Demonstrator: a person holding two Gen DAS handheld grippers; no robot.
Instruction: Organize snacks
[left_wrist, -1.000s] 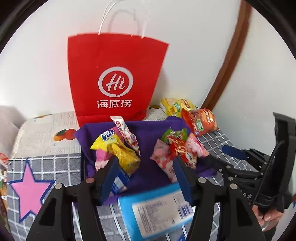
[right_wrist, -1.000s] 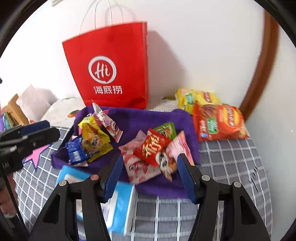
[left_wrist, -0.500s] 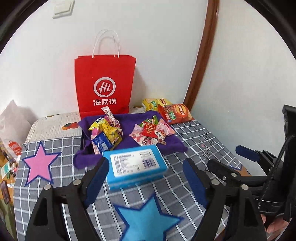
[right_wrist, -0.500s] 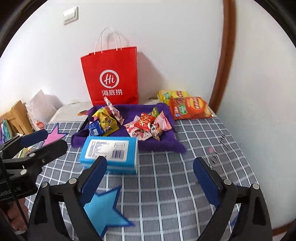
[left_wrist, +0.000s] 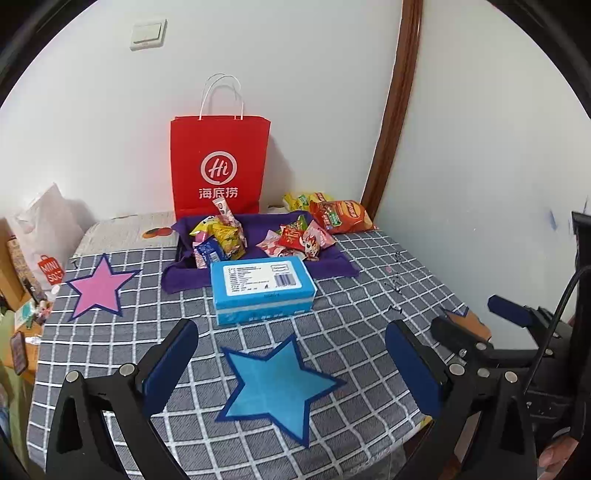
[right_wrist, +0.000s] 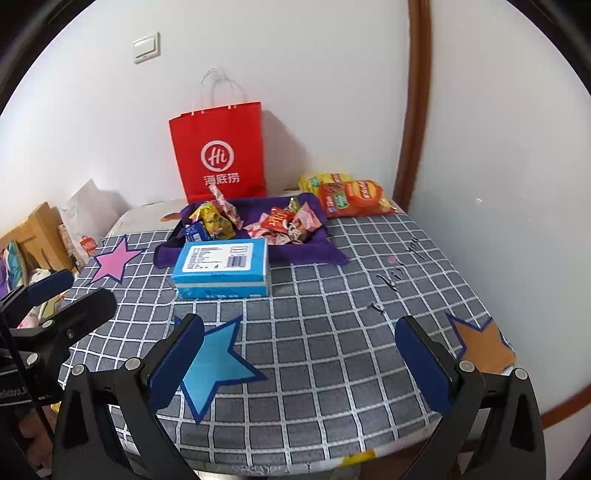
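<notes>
While both grippers hang above the near half of the grey checked tablecloth (left_wrist: 369, 295), their jaws have just been opening and now stand spread wide with nothing between them. The left gripper (left_wrist: 291, 363) is over a blue star patch (left_wrist: 273, 384); the right gripper (right_wrist: 299, 354) sits over bare checked cloth, with the blue star just to its left and an orange star patch (right_wrist: 484, 347) near the table's right edge. Further back lies a blue box (left_wrist: 262, 288), flat with its white label and barcode facing up, touching the front edge of a purple cloth (left_wrist: 332, 264). On that cloth the small snack packets (left_wrist: 221, 236) lie in two heaps: yellow and blue wrappers on the left, red and pink ones on the right. Two chip bags (left_wrist: 340, 216), one red and one yellow behind it, rest at the far right corner beside the cloth. A red paper bag (left_wrist: 219, 166) stands upright against the wall behind the cloth, and a pink star patch (left_wrist: 98, 286) lies to the left.
</notes>
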